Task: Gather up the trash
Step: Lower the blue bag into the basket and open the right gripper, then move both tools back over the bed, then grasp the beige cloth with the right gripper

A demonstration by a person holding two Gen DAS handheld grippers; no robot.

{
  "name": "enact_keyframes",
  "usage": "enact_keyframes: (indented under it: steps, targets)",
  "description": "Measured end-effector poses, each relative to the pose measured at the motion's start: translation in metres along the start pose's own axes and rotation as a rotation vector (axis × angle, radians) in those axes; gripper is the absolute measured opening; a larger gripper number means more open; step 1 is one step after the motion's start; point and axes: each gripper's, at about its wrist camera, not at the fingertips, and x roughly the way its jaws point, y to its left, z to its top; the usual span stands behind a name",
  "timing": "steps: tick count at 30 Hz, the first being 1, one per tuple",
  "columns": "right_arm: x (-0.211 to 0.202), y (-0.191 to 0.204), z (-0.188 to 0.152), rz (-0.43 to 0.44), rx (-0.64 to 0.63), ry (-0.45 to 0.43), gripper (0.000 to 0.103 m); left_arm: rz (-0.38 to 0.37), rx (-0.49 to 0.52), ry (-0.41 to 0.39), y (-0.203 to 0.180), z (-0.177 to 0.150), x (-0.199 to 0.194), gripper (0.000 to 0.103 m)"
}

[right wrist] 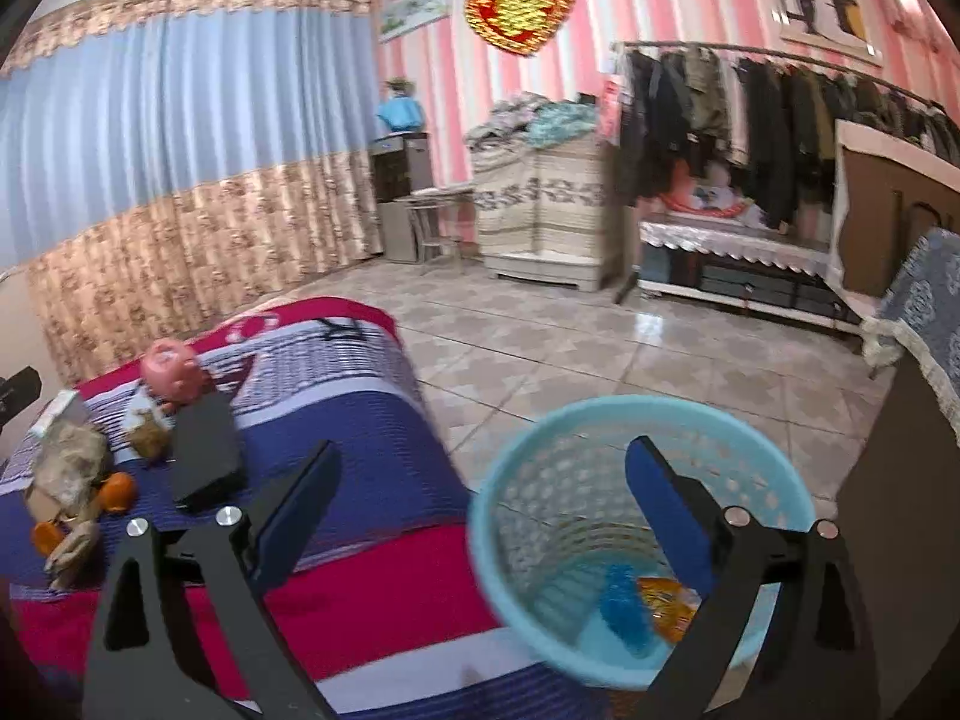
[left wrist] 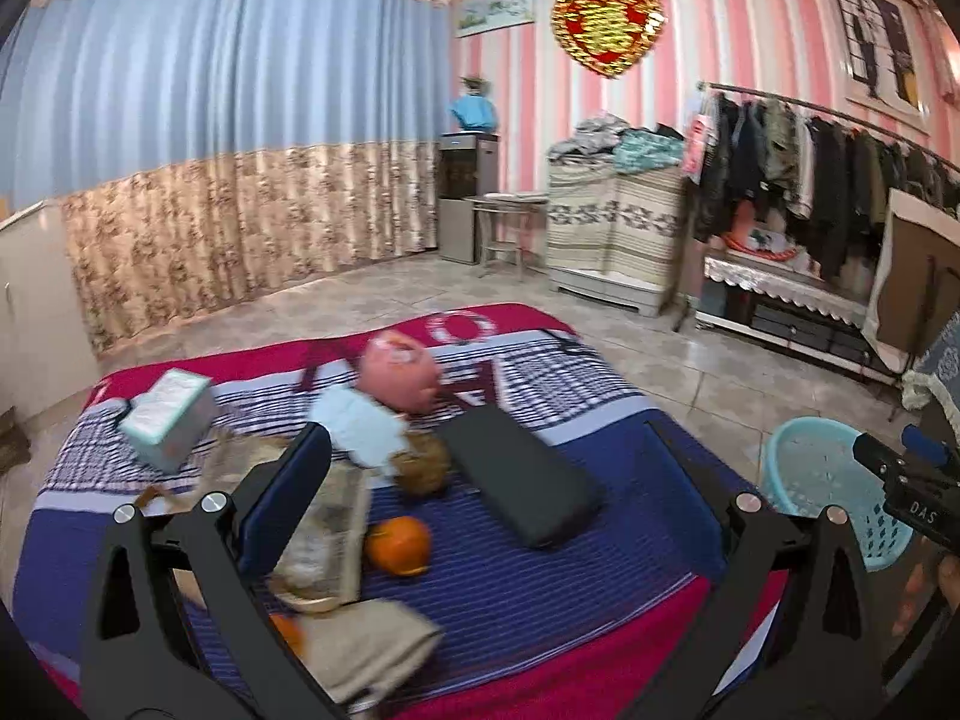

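My left gripper (left wrist: 486, 438) is open above the striped bed cover (left wrist: 540, 588), over a pile of trash: a crumpled wrapper (left wrist: 327, 534), a brown crumpled ball (left wrist: 423, 462), orange peel pieces (left wrist: 399, 543) and a beige wad (left wrist: 372, 648). My right gripper (right wrist: 480, 456) is open and empty over the rim of the light blue waste basket (right wrist: 540, 468). A blue wrapper (right wrist: 624, 606) and an orange wrapper (right wrist: 666, 600) lie in the basket. The basket also shows at the right of the left wrist view (left wrist: 810, 468).
On the bed lie a black flat case (left wrist: 519, 474), a pink piggy bank (left wrist: 399, 369), a tissue box (left wrist: 168, 414) and a pale blue cloth (left wrist: 360, 426). A clothes rack (right wrist: 750, 120), a low cabinet (right wrist: 738, 264) and tiled floor (right wrist: 570, 354) lie beyond.
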Motion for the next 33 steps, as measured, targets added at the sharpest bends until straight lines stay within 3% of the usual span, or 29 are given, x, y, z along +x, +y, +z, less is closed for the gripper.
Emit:
enact_keyframes:
  steps: [9,17,33]
  targets:
    - [-0.012,0.063,-0.006,0.115,-0.08,-0.007,0.095,0.121,-0.034,0.03,0.083,-0.021,-0.022,0.097]
    - [-0.013,0.127,-0.025,0.206,-0.202,0.035,0.095,0.213,-0.057,0.09,0.144,-0.059,-0.029,0.097]
    - [0.013,0.242,-0.068,0.41,-0.378,0.185,0.094,0.267,-0.15,0.137,0.202,-0.098,-0.026,0.097]
